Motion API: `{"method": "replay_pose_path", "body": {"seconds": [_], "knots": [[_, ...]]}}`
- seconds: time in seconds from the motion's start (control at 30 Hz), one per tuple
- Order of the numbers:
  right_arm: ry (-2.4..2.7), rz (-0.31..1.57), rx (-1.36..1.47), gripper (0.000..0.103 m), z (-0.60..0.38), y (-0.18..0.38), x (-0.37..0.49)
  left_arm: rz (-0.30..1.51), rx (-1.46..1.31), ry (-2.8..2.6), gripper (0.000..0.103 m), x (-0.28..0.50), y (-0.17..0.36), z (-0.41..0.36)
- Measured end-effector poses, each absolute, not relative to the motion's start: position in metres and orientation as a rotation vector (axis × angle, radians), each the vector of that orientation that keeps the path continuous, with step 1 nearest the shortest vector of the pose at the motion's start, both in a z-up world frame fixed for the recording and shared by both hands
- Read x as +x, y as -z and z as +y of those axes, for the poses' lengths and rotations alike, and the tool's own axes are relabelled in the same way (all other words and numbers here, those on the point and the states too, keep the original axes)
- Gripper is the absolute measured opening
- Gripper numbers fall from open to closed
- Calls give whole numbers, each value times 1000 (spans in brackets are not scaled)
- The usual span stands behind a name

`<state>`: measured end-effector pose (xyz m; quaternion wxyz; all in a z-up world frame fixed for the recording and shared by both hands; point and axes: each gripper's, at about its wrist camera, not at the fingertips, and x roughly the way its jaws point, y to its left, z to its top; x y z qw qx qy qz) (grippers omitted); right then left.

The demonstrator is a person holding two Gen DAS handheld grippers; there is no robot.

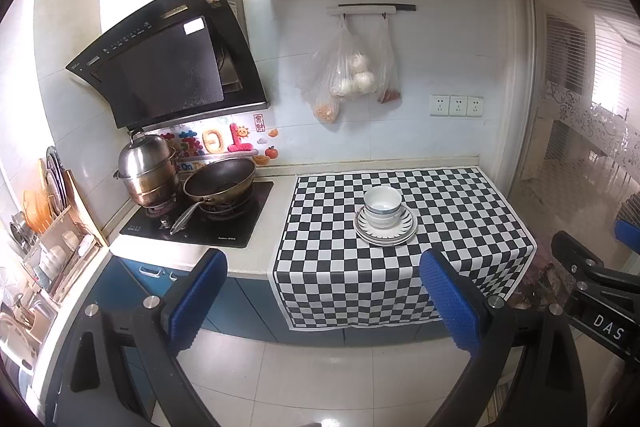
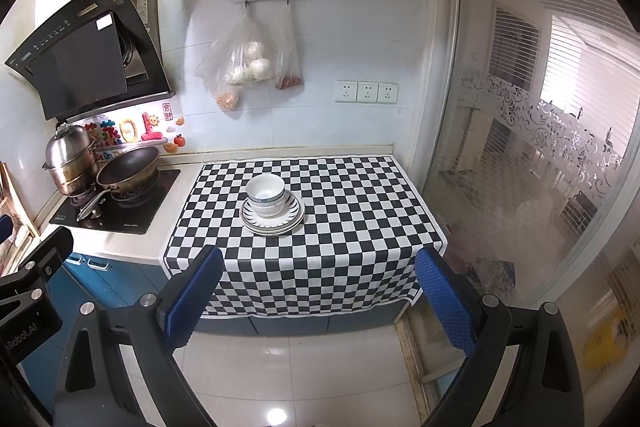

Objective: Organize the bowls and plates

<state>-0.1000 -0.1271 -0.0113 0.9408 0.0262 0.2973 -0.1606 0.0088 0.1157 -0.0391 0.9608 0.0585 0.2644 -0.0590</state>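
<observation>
White bowls [image 1: 382, 205] [image 2: 265, 194] with blue rim lines are nested on a stack of white plates [image 1: 406, 229] [image 2: 294, 215] with dark ray patterns. The stack sits in the middle of a black-and-white checkered cloth [image 1: 460, 227] [image 2: 360, 219] on the counter. My left gripper [image 1: 324, 301] is open and empty, held back from the counter above the floor, well short of the stack. Beside it, my right gripper [image 2: 318, 297] is also open and empty at about the same distance. Its black body [image 1: 592, 291] shows at the right edge of the left wrist view.
A stove [image 1: 200, 215] with a wok [image 1: 220, 179] and a steel steamer pot [image 1: 146, 173] stands left of the cloth. A dish rack [image 1: 52, 247] with crockery lies far left. Plastic bags [image 1: 352, 71] hang on the wall. A glass sliding door [image 2: 540, 147] closes the right side.
</observation>
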Motion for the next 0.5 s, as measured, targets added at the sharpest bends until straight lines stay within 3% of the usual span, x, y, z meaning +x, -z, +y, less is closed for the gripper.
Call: {"method": "replay_pose_path", "body": {"seconds": [0.5], "knots": [[323, 600, 52, 99, -119, 9, -104, 538, 109, 117, 99, 9, 38, 121]]}}
